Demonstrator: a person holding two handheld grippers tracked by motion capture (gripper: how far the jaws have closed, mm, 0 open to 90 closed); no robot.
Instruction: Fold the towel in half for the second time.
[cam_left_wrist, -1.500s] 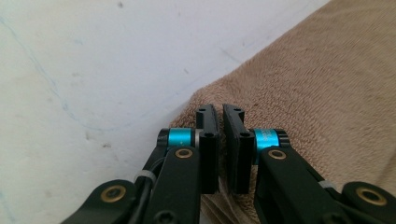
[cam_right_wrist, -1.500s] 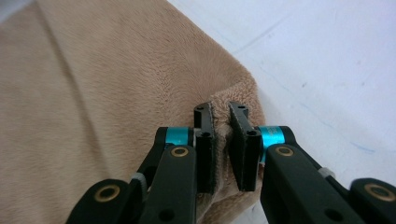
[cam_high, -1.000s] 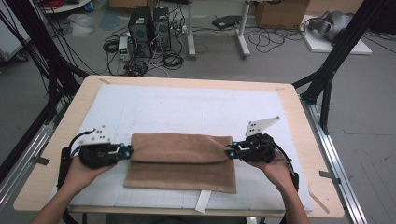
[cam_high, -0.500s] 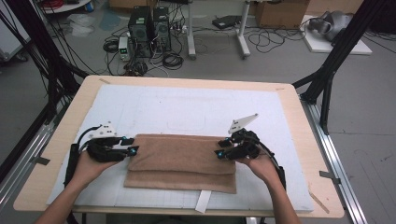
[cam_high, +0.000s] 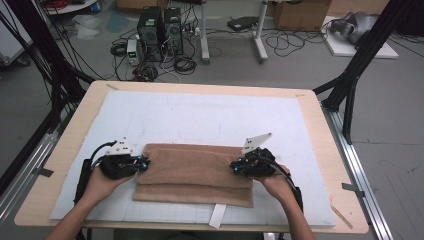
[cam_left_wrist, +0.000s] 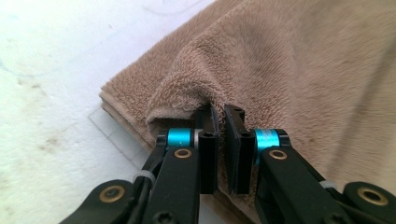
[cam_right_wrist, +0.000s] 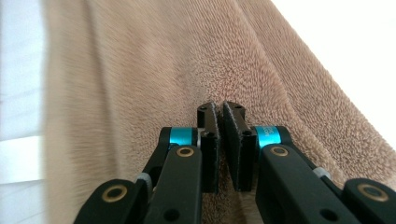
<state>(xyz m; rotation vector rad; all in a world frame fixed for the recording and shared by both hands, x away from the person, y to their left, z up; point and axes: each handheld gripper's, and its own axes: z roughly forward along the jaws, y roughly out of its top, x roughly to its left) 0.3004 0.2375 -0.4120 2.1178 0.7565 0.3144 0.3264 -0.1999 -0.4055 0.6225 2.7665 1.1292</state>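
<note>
Brown towel (cam_high: 194, 174), folded over on white mat (cam_high: 210, 117) — left gripper (cam_high: 141, 165) and right gripper (cam_high: 235, 167) each pinching an end of the upper layer; fold partly done, further folding judged outstanding.

Left gripper (cam_left_wrist: 221, 116) fingers pinch a raised fold of brown towel (cam_left_wrist: 289, 60).

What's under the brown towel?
The brown towel is folded, so another towel layer lies under the top one, sticking out at the front. Below that is the white mat on the table. Anything hidden between the layers cannot be seen.
</note>
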